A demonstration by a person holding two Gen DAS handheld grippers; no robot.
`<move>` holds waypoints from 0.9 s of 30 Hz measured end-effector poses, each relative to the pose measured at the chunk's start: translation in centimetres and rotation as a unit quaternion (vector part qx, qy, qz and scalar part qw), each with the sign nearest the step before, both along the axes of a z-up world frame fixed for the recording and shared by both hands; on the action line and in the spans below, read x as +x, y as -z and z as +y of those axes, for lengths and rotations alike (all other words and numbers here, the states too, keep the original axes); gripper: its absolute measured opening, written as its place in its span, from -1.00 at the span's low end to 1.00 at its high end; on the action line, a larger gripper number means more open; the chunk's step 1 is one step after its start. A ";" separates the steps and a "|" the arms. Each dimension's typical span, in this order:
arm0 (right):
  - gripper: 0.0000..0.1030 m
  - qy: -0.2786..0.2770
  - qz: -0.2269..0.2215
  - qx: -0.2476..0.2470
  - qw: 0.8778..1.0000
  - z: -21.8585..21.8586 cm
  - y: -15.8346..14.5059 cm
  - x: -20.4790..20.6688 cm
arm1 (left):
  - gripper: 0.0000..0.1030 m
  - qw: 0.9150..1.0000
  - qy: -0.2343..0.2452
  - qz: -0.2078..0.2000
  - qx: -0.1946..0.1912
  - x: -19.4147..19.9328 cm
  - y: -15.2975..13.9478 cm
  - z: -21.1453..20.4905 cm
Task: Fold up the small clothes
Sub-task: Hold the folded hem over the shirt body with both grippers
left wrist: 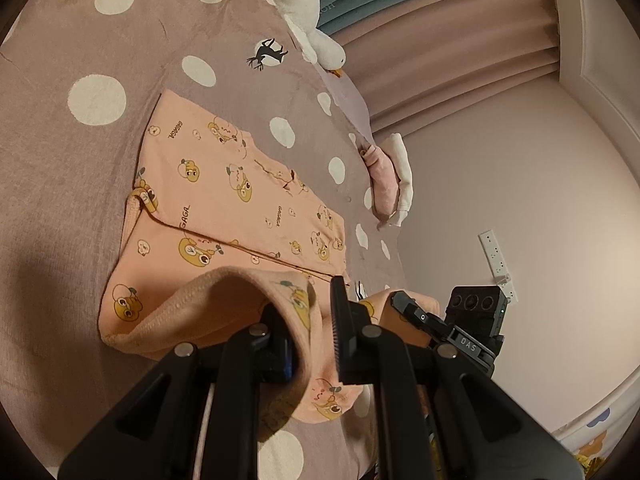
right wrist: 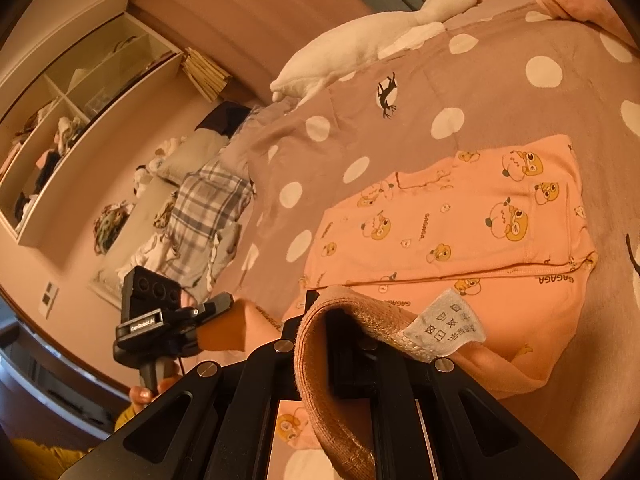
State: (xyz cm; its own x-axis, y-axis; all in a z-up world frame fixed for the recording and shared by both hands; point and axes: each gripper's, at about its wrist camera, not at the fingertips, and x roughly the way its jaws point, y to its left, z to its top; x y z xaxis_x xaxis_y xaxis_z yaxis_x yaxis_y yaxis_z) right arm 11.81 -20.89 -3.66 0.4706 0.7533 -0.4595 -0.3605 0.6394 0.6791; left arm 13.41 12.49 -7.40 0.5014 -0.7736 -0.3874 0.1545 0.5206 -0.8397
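Pyjama trousers (left wrist: pixel 240 208) in peach with cartoon prints lie on the bed (left wrist: pixel 80 184), spread over the mauve polka-dot cover, their ribbed waistband lifted toward me at the near edge. I hold both ends of that waistband.

On my left, the left hand-held gripper (left wrist: pixel 316 340) is clenched on the waistband; I see peach cloth pinched between its two black fingers, the ribbed hem curling up over the left one. Through this camera the other tool shows to the right, also buried in the peach cloth.

On my right, the right hand-held gripper (right wrist: pixel 320 344) is likewise clamped on the waistband, whose ribbed band drapes over and down between its fingers. A white care label (right wrist: pixel 444 328) stands up from the hem just right of the fingers. At the left of this view I see the left tool biting a peach fold, with a hand (right wrist: pixel 148 392) on its handle.

Farther up the bed lies a white plush goose (right wrist: pixel 380 36). A folded pink and white cloth (left wrist: pixel 390 178) rests at the bed's edge.
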 end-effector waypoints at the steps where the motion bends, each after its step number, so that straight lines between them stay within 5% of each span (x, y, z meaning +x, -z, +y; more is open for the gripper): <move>1: -0.84 0.001 0.000 0.000 1.000 -0.1 0.0 0.0 | -0.78 1.000 0.000 0.000 0.000 0.0 0.0 0.1; 27: -0.84 0.023 -0.001 0.006 1.000 -0.8 -0.3 2.0 | -0.78 1.000 -0.020 -0.007 -0.003 1.8 -0.7 1.1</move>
